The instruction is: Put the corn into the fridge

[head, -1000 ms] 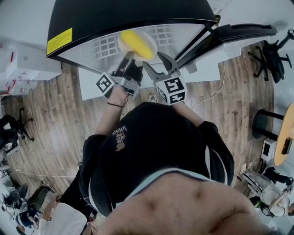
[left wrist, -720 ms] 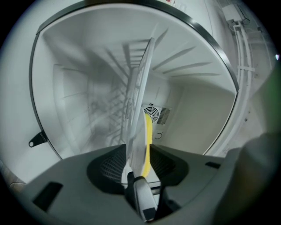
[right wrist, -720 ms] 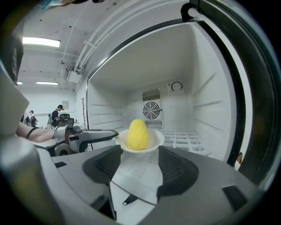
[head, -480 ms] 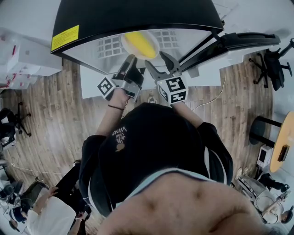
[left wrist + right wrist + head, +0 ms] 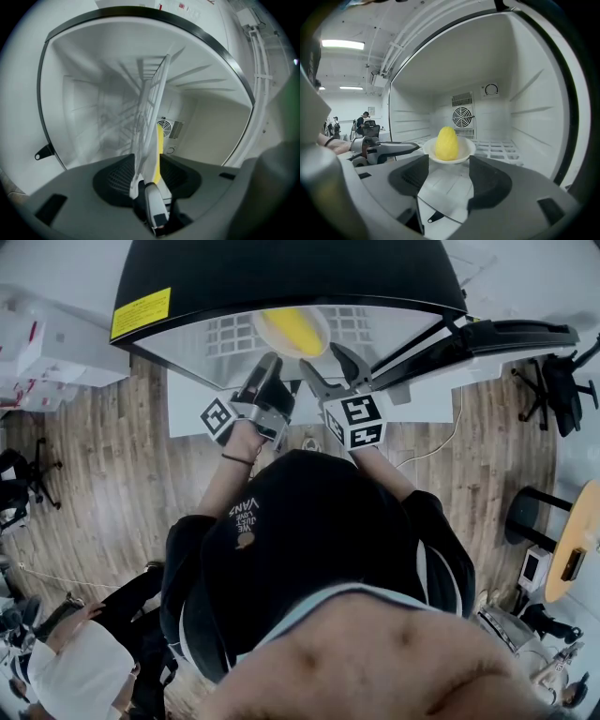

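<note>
A yellow piece of corn (image 5: 292,329) (image 5: 446,143) lies in a white bowl (image 5: 322,339) (image 5: 465,151) on the wire shelf (image 5: 501,149) of the open fridge (image 5: 281,273). My left gripper (image 5: 272,360) (image 5: 149,176), turned on its side, reaches in from the left. Its jaws are shut on the bowl's near rim, with the corn (image 5: 160,150) just beyond. In the right gripper view the left gripper (image 5: 415,147) meets the bowl's left edge. My right gripper (image 5: 319,359) (image 5: 448,161) stands open just in front of the bowl, holding nothing.
The fridge door (image 5: 506,334) hangs open to the right. A round fan (image 5: 462,116) sits on the fridge's back wall. Wood floor, office chairs (image 5: 562,381) and a person (image 5: 66,662) at lower left surround me.
The head view has shifted a little. The bowl stays on the shelf and both grippers keep their places at the fridge mouth.
</note>
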